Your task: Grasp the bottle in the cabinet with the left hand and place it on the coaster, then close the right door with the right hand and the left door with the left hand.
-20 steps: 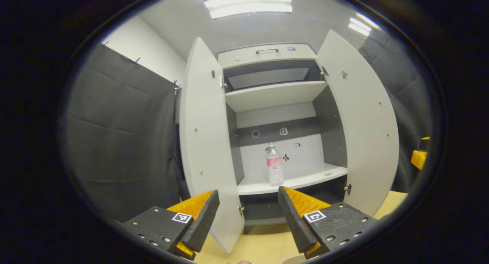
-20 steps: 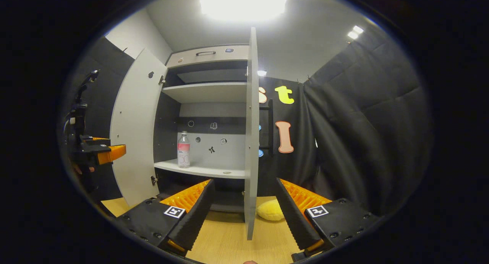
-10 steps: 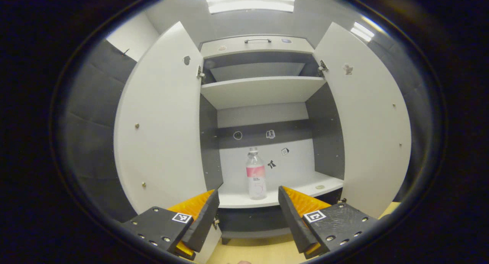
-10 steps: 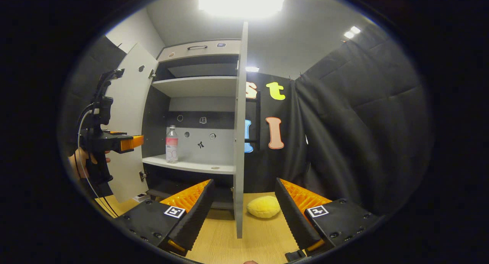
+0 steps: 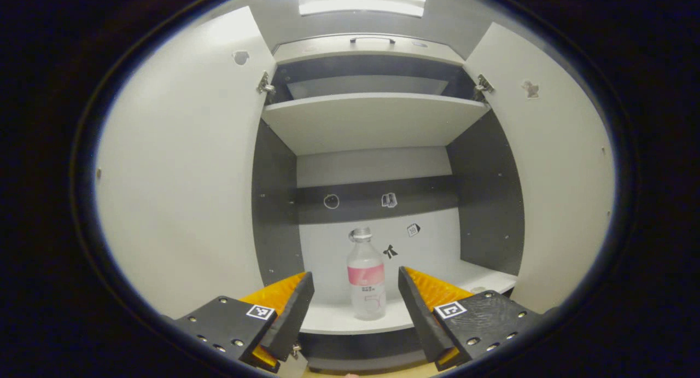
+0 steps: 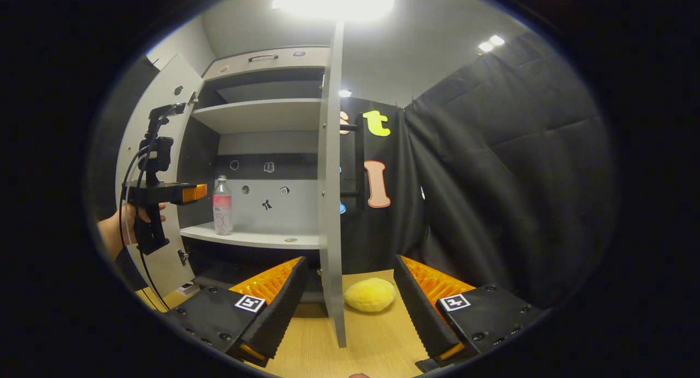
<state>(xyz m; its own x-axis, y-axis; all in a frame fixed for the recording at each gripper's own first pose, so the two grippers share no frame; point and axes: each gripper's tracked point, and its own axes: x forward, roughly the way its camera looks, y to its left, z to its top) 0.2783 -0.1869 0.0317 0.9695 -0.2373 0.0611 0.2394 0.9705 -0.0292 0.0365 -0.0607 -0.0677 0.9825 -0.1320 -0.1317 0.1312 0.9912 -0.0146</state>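
Clear plastic is what the left claw is lined up on: its fingers are spread wide, and the bottle is framed between them, farther in and not yet touched. The bottle stands upright on the cabinet's lower shelf, its long axis vertical, toward the left side of that shelf, so a level, straight-ahead advance is judged to be what the grasp calls for. From the right gripper view the left claw is seen just short of the bottle, held by a hand beside the open left door; it is plainly the nearer of the two. The right claw is also spread and empty, held back over the wooden surface, with the edge of the open right door seen between its fingers. A yellow round thing lies on the surface beyond that door; whether it is the coaster cannot be told. The bottle's foot is partly cut off by the left claw's right finger in the left gripper view, and the small marks on the cabinet's back wall cannot be made out.
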